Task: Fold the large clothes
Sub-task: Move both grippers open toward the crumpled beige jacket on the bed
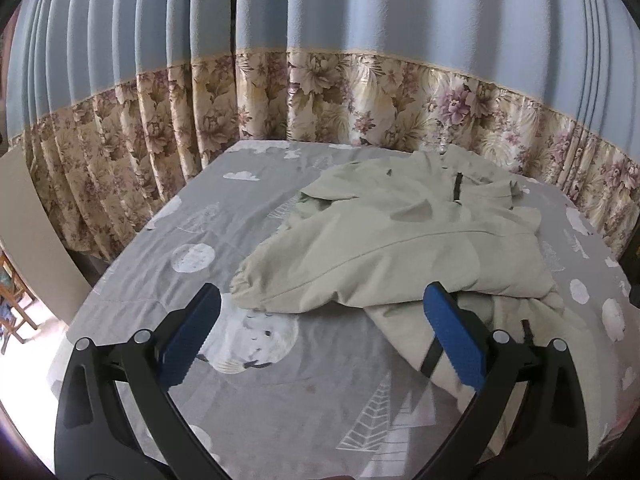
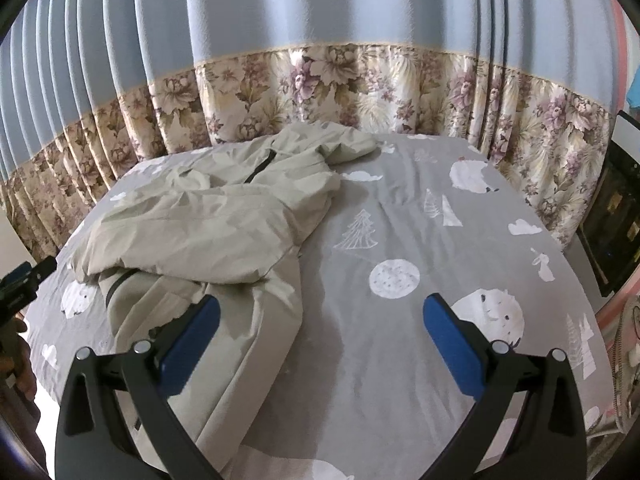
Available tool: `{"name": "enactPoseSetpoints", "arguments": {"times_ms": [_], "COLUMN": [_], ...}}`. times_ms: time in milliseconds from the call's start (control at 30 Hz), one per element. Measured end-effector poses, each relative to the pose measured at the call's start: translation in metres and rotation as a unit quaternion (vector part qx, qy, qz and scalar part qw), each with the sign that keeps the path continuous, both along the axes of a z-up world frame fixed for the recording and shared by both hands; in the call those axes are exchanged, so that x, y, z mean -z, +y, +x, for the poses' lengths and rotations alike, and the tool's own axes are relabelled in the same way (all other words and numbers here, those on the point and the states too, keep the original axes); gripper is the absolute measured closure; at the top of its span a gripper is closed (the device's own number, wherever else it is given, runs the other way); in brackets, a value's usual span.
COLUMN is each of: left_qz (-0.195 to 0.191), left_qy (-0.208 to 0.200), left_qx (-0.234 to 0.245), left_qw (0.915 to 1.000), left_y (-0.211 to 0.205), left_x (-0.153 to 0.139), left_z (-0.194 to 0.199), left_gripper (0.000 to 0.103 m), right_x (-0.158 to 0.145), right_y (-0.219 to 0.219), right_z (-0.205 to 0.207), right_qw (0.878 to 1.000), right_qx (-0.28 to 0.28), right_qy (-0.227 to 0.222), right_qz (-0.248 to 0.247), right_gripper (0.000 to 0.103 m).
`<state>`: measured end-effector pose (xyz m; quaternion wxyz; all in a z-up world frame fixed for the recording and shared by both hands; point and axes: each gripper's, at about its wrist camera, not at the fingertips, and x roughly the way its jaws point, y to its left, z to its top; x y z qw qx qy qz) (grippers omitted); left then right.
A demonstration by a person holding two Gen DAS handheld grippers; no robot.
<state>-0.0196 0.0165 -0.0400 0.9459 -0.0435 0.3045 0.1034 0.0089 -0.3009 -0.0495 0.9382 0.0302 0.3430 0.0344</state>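
Observation:
A large pale beige jacket (image 1: 392,236) with dark zippers lies crumpled on the grey printed bedsheet (image 1: 192,232). In the right wrist view the jacket (image 2: 208,224) covers the left half of the bed, one part reaching the near edge. My left gripper (image 1: 324,304) is open and empty, hovering over the jacket's near hem, its right finger (image 1: 452,332) over the cloth. My right gripper (image 2: 322,312) is open and empty, above bare sheet (image 2: 400,220) just right of the jacket, its left finger (image 2: 192,336) over the cloth.
Blue curtains with a floral lower band (image 1: 360,92) hang close behind the bed. A white panel (image 1: 36,236) and a wooden chair (image 1: 12,304) stand at the left. A dark cabinet (image 2: 612,208) stands right of the bed. The other gripper (image 2: 20,280) shows at the left edge.

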Motion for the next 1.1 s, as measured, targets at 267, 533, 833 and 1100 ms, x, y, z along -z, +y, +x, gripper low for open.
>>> {"name": "enactPoseSetpoints", "arguments": {"times_ms": [267, 533, 833, 1100], "left_qz": [-0.008, -0.012, -0.018, -0.014], "left_qy": [-0.006, -0.019, -0.028, -0.025], "left_qx": [0.009, 0.024, 0.016, 0.016], "left_qw": [0.9999, 0.9995, 0.9993, 0.9995], "left_y": [0.009, 0.008, 0.02, 0.026], "left_x": [0.002, -0.004, -0.007, -0.006], "left_z": [-0.004, -0.019, -0.046, -0.058], "left_gripper": [0.003, 0.003, 0.003, 0.003], "right_x": [0.008, -0.004, 0.001, 0.024], "right_y": [0.011, 0.015, 0.032, 0.045], "right_z": [-0.007, -0.023, -0.045, -0.045], "right_qw": [1.0, 1.0, 1.0, 0.998], "right_qx": [-0.005, 0.003, -0.019, -0.034], "right_qy": [0.015, 0.008, 0.02, 0.046], "right_qz": [-0.002, -0.004, -0.005, -0.004], "right_gripper": [0.002, 0.002, 0.002, 0.002]}}
